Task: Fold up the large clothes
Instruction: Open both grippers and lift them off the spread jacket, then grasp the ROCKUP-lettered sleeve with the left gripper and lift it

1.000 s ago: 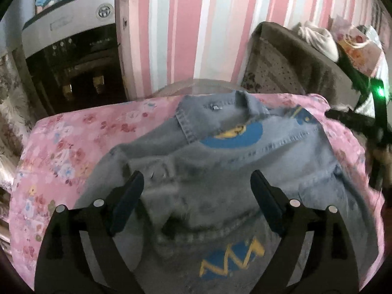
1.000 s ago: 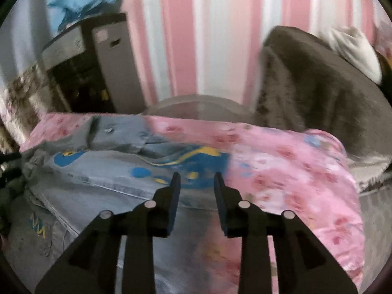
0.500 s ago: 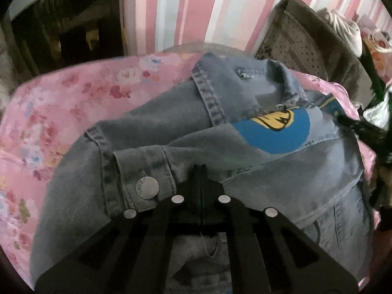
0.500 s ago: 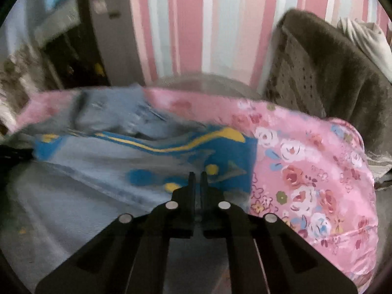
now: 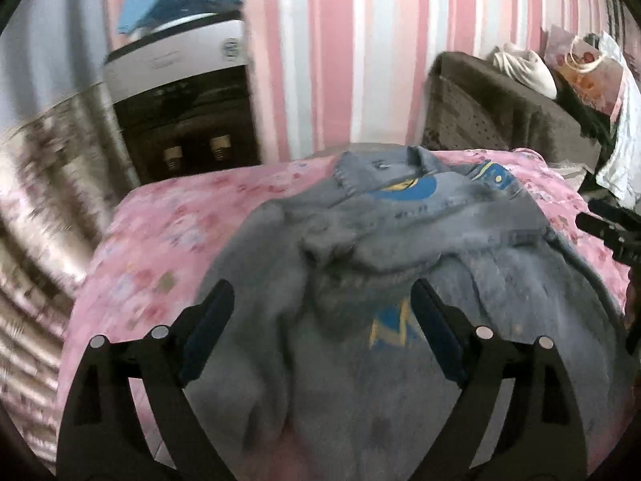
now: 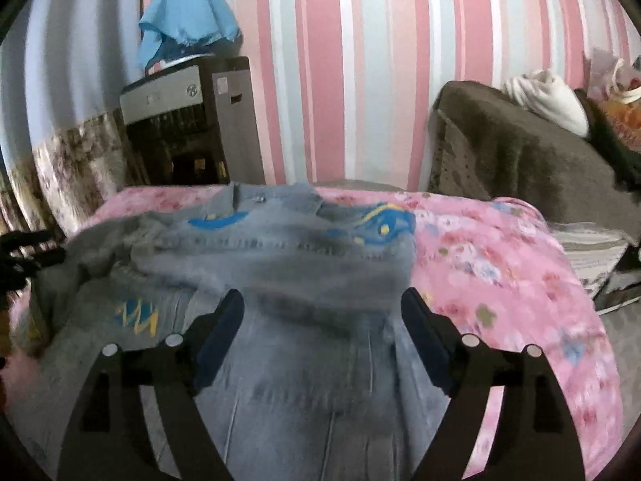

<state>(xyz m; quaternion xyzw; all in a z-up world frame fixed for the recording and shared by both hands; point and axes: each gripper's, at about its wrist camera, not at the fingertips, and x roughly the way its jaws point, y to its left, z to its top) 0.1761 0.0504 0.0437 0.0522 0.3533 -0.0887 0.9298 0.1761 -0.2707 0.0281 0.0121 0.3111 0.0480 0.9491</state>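
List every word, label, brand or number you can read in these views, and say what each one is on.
No text can be read.
Water dispenser: round logo and faint front strip, too blurred.
Sticker on the dispenser's side: too small.
Denim jacket: blue and yellow zigzag patch, a design, not clear letters.
Collar tag: unreadable.

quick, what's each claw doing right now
Left claw: open, holding nothing, above the jacket.
Right claw: open, holding nothing, above the jacket.
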